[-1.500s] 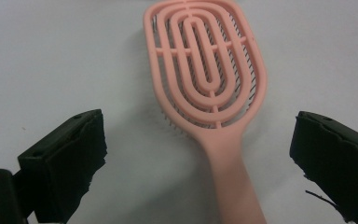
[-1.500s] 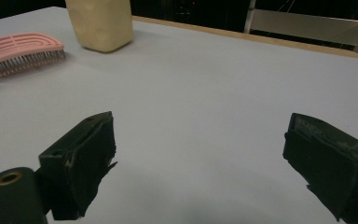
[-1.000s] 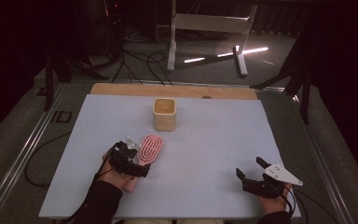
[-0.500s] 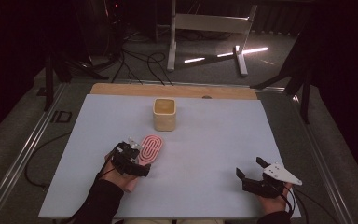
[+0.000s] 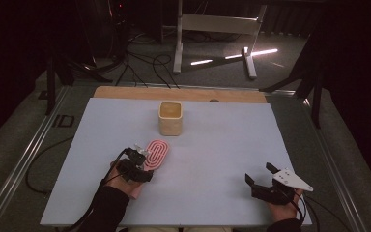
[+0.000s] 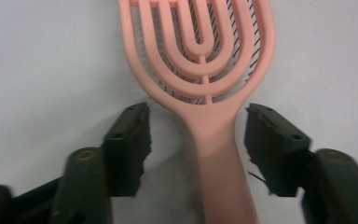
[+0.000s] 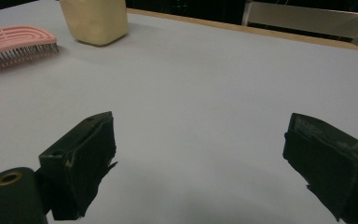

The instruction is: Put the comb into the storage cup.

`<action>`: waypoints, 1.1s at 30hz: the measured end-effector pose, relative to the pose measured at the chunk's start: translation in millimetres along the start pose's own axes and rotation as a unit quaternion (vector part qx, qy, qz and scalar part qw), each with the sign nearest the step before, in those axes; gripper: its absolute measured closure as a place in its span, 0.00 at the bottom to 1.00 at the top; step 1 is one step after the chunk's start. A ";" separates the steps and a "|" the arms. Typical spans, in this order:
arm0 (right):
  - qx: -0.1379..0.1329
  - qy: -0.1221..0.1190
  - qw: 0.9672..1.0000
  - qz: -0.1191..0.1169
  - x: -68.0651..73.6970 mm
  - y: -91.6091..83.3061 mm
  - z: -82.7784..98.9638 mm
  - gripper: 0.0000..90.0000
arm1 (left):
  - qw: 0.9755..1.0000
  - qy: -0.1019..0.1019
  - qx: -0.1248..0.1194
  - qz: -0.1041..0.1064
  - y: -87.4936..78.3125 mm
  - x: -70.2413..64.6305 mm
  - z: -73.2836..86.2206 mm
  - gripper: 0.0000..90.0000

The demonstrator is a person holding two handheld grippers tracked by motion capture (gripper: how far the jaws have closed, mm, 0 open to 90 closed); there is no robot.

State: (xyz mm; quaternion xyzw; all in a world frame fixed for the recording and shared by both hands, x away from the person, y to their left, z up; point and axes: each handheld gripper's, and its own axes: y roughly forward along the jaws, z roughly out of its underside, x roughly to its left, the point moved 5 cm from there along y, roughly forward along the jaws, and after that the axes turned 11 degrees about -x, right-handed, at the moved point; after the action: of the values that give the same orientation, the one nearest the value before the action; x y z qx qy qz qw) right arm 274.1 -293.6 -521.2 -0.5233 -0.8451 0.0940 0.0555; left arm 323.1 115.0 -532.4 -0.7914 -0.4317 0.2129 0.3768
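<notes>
**Brush between the left jaws, not yet pinched**

The brush (image 5: 156,153) is pink and lies flat on the mat (image 5: 222,145), left of centre and toward the near side, its looped head pointing away from the person and its bristles down. The left gripper (image 5: 142,159) sits at the handle end. In the left gripper view the handle (image 6: 221,163) runs up between the two black jaws; they have just been closing, yet a strip of mat shows on each side of the handle, so the pads are not pressing on it. The right gripper (image 5: 261,175) rests near the mat's near right corner, well apart from the brush, with its jaws spread wide and nothing between them.

A tan cup (image 5: 170,118), squarish and open-topped, stands upright just beyond the brush head, near it but not touching. Nothing lies between the brush and the cup.

The mat is pale blue-grey and plain, with a wooden strip (image 5: 178,94) along its far edge. Metal rails (image 5: 24,159) flank the table. Beyond it the room is dark; cables (image 5: 140,63) trail over the floor by a white stand (image 5: 212,29).

The brush lies well in from the left and near edges. The mat's middle and right are open between the two grippers.
</notes>
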 end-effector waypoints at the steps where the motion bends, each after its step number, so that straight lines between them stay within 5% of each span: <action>1: 0.000 0.000 1.000 0.000 0.0 0.1 0.1 0.10 | 1.000 0.000 0.001 0.003 0.3 0.1 0.2 0.53; 12: 0.002 0.000 1.000 -0.001 0.2 0.3 0.2 0.10 | 0.999 -0.012 0.026 0.017 7.4 -1.5 0.3 0.67; 27: 0.002 0.001 1.000 0.000 -0.6 0.3 0.5 0.10 | 0.997 0.023 0.067 0.015 10.2 -2.1 -2.4 0.75; 33: 0.002 0.001 1.000 0.000 -0.6 0.5 0.6 0.10 | 0.997 0.030 0.065 0.019 9.1 -1.2 -1.9 0.77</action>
State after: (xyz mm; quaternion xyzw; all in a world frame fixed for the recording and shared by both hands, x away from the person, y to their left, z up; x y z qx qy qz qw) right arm 274.7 -294.0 -521.8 -0.5232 -0.8449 0.0955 0.0573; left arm 328.4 110.0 -538.3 -0.7790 -0.3905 0.2235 0.4366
